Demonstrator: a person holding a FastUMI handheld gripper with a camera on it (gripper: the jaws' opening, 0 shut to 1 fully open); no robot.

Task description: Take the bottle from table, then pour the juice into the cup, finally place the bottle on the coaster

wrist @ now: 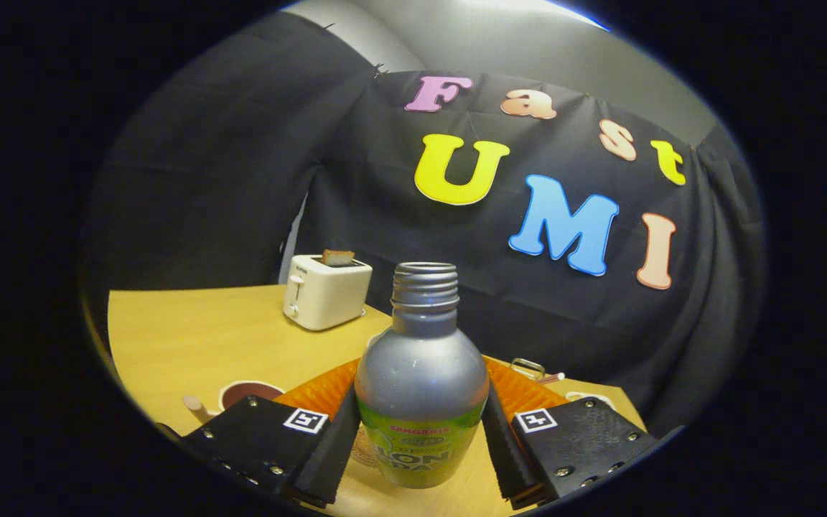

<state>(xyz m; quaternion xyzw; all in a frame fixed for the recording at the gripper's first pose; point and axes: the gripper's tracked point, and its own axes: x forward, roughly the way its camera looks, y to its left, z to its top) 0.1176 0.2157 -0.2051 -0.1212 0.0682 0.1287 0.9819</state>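
The hand-held gripper (421,438) pinches the uncapped bottle (421,388) between both fingers above the desk (205,337). Pouring into the cup (245,395) and setting down on the coaster apparently remain.

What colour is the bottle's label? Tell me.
Bright green with a red band on top, seen in the gripper view on the bottle held between the gripper fingers.
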